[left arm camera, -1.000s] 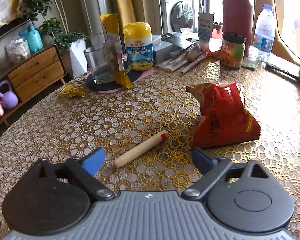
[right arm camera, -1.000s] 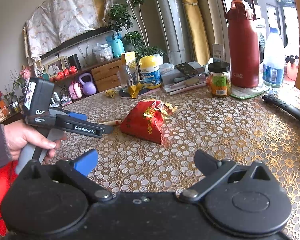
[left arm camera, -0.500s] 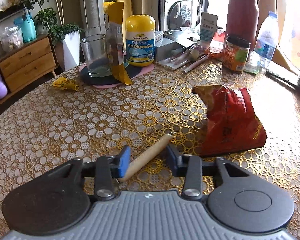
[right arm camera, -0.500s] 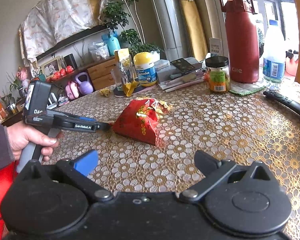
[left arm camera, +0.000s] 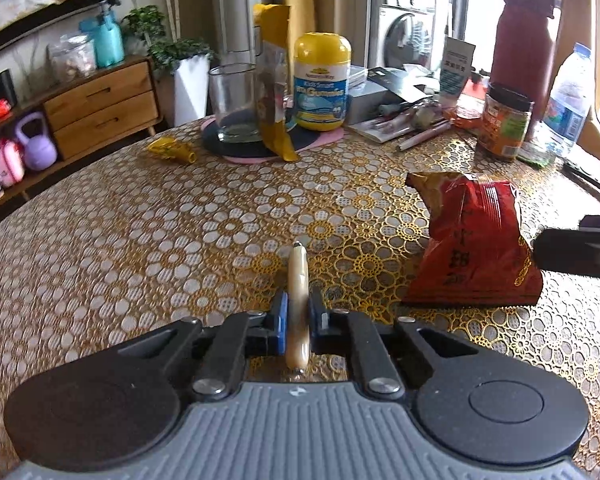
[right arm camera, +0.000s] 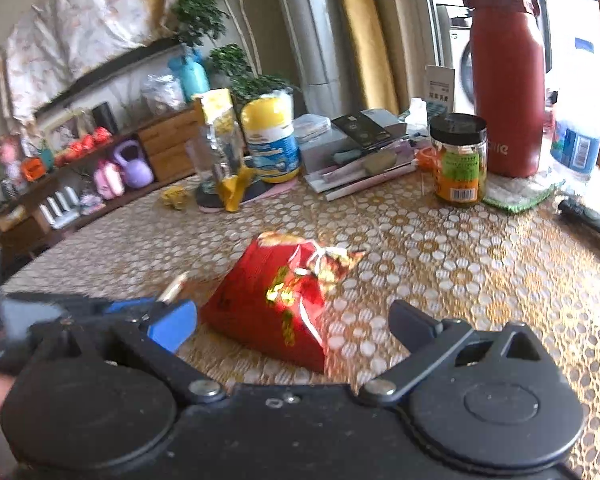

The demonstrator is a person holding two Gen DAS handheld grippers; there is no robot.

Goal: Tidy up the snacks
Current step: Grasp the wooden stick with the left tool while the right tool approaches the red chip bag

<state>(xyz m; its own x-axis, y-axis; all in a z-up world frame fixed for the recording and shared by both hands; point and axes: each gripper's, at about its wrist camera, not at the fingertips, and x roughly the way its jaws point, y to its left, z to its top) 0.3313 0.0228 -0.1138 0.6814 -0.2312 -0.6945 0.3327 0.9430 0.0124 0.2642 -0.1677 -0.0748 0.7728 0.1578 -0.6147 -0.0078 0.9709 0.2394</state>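
My left gripper point(left arm camera: 299, 312) is shut on a cream sausage stick point(left arm camera: 298, 280) that points forward, just above the gold lace tablecloth. A torn-open red snack bag point(left arm camera: 474, 244) lies to its right. In the right wrist view my right gripper point(right arm camera: 296, 320) is open and empty, with the red snack bag point(right arm camera: 280, 304) right in front of it, between its fingers. The left gripper point(right arm camera: 100, 308) and the stick's tip point(right arm camera: 176, 286) show at the left there.
At the table's far side stand a glass point(left arm camera: 233, 102), a yellow pouch point(left arm camera: 274, 80), a yellow-capped gummies jar point(left arm camera: 321, 80), a dark-lidded jar point(left arm camera: 505, 122), a red flask point(left arm camera: 520, 36), a water bottle point(left arm camera: 569, 100) and pens and boxes. A yellow wrapper point(left arm camera: 171, 149) lies left.
My left gripper closed on the sausage stick, which turned to point straight ahead. My right gripper moved in close to the red bag.
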